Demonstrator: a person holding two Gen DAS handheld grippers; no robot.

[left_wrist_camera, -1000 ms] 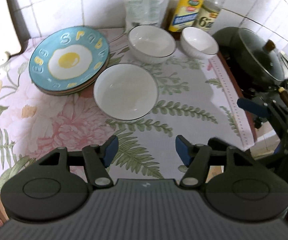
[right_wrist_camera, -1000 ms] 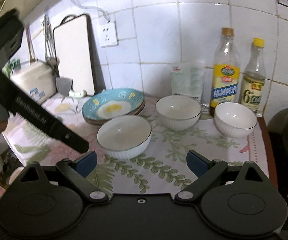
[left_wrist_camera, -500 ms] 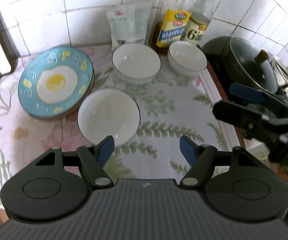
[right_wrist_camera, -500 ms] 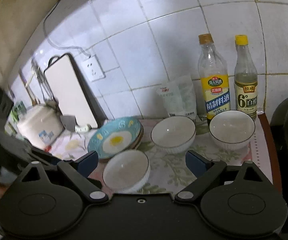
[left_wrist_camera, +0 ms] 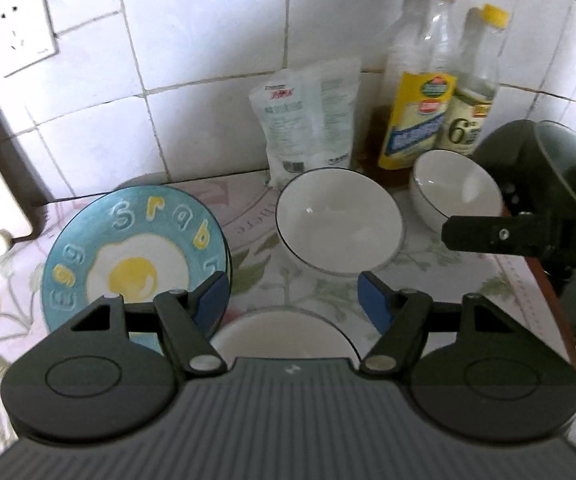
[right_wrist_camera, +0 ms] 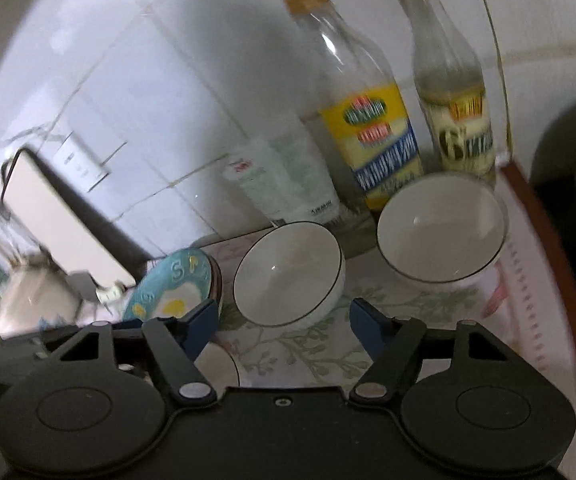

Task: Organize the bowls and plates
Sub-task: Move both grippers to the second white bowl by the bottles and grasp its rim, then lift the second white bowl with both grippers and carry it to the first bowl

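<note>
The left gripper (left_wrist_camera: 291,298) is held with its jaws apart and nothing between the pads; the opening has just narrowed slightly. The near bowl (left_wrist_camera: 280,330) lies directly under it, at 6 o'clock of the fingertips, its rim partly hidden by the gripper body. The middle bowl (left_wrist_camera: 337,222) lies at 12 o'clock, beyond the pads, and the far bowl (left_wrist_camera: 453,192) at 2 o'clock, near the bottles. The plates (left_wrist_camera: 134,258) are stacked at 10 o'clock, just beside the left pad.

The right gripper (right_wrist_camera: 284,322) is also held apart, its jaws having just been closing, with nothing clamped. From it the middle bowl (right_wrist_camera: 288,274) is seen at 12 o'clock and the far bowl (right_wrist_camera: 441,228) at 1 o'clock; the near bowl (right_wrist_camera: 218,366) shows only as a sliver at 7 o'clock. The plates (right_wrist_camera: 176,284) lie at 10 o'clock.

The bowls are round, so no long axis matters; the coming move is judged to turn on which rim each gripper is nearer. The left is nearest the near bowl, the right nearest the middle and far bowls.

Counted: three white bowls, none nested; one blue egg plate on top of at least one more, the number beneath not being clear; two bottles (left_wrist_camera: 423,92); one bag (left_wrist_camera: 309,116); one pot (left_wrist_camera: 547,168).
</note>
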